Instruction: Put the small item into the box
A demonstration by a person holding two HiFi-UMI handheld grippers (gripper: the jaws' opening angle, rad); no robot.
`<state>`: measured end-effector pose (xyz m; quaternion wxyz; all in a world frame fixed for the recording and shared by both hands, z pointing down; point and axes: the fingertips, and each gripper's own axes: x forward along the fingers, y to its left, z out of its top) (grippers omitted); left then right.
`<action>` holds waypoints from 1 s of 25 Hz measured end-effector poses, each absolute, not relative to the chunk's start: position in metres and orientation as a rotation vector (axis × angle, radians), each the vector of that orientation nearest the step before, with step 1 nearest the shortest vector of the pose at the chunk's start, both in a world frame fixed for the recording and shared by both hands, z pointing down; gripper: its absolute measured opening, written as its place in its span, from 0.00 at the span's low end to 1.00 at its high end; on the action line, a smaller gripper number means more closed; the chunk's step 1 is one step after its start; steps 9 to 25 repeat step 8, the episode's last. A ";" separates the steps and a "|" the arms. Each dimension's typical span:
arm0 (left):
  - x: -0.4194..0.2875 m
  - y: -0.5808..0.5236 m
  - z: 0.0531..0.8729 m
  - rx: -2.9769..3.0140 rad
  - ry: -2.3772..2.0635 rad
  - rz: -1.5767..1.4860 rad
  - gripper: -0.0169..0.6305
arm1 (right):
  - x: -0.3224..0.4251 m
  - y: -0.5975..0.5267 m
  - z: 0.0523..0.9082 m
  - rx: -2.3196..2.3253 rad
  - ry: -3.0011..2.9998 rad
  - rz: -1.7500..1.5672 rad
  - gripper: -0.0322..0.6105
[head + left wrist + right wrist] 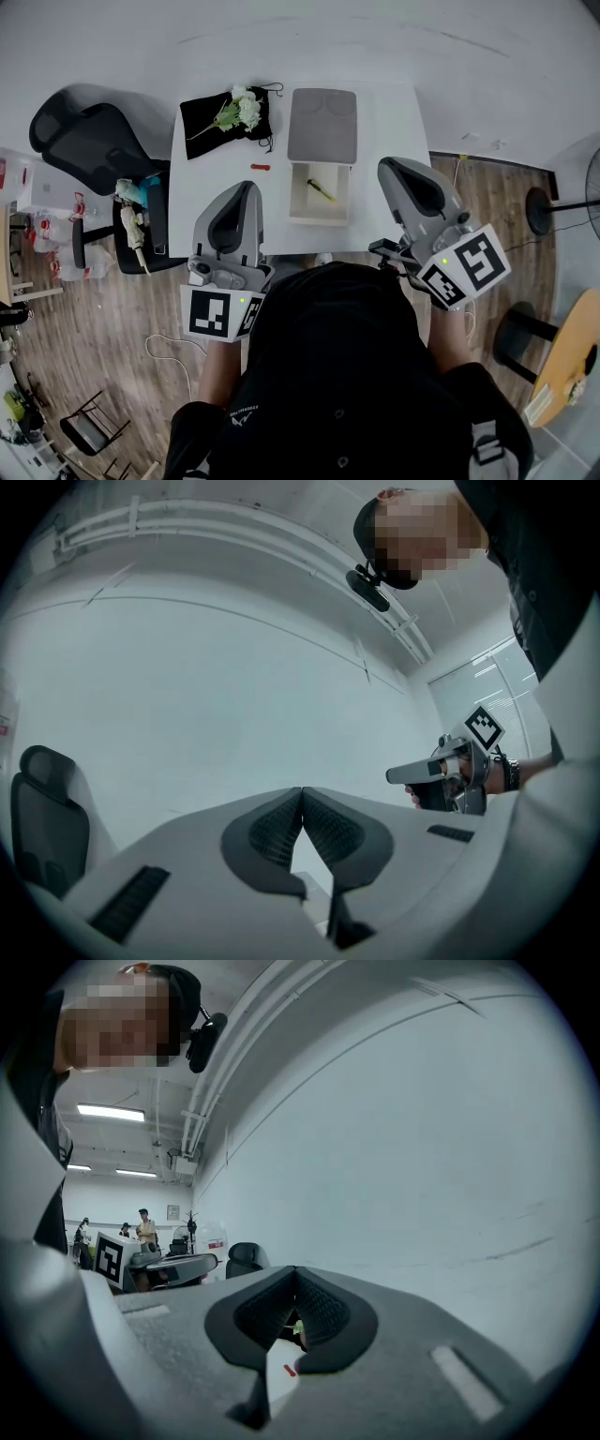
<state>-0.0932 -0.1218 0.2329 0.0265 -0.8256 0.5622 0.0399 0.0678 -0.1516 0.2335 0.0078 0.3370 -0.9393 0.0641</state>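
Observation:
A small red item (260,167) lies on the white table (211,178), left of an open white box (302,195). The box's grey lid (322,125) is folded back behind it, and a yellow-green item (322,190) lies inside. My left gripper (246,187) is held over the table's near edge, shut and empty; its pads meet at the tips in the left gripper view (302,791). My right gripper (394,167) hangs off the table's right front corner, also shut and empty (294,1271). Below its jaws the red item (290,1370) shows on the table.
A black cloth (211,117) with white flowers (244,108) lies at the table's back left. A black office chair (89,141) and a cluttered seat (141,220) stand to the left. A fan stand (539,208) and a wooden table (572,361) are at the right.

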 end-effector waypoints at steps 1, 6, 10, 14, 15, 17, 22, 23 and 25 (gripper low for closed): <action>-0.093 -0.122 0.233 -2.552 1.739 0.124 0.03 | 0.067 -0.152 0.234 1.052 -2.935 0.202 0.06; -0.092 -0.124 0.233 -2.551 1.738 0.123 0.03 | 0.065 -0.154 0.235 1.040 -2.933 0.207 0.06; -0.092 -0.125 0.233 -2.551 1.736 0.124 0.03 | 0.065 -0.155 0.235 1.039 -2.932 0.206 0.06; -0.092 -0.125 0.233 -2.551 1.736 0.124 0.03 | 0.065 -0.155 0.235 1.039 -2.932 0.206 0.06; -0.092 -0.125 0.233 -2.551 1.736 0.124 0.03 | 0.065 -0.155 0.235 1.039 -2.932 0.206 0.06; -0.092 -0.125 0.233 -2.551 1.736 0.124 0.03 | 0.065 -0.155 0.235 1.039 -2.932 0.206 0.06; -0.092 -0.125 0.233 -2.551 1.736 0.124 0.03 | 0.065 -0.155 0.235 1.039 -2.932 0.206 0.06; -0.092 -0.125 0.233 -2.551 1.736 0.124 0.03 | 0.065 -0.155 0.235 1.039 -2.932 0.206 0.06; -0.092 -0.125 0.233 -2.551 1.736 0.124 0.03 | 0.065 -0.155 0.235 1.039 -2.932 0.206 0.06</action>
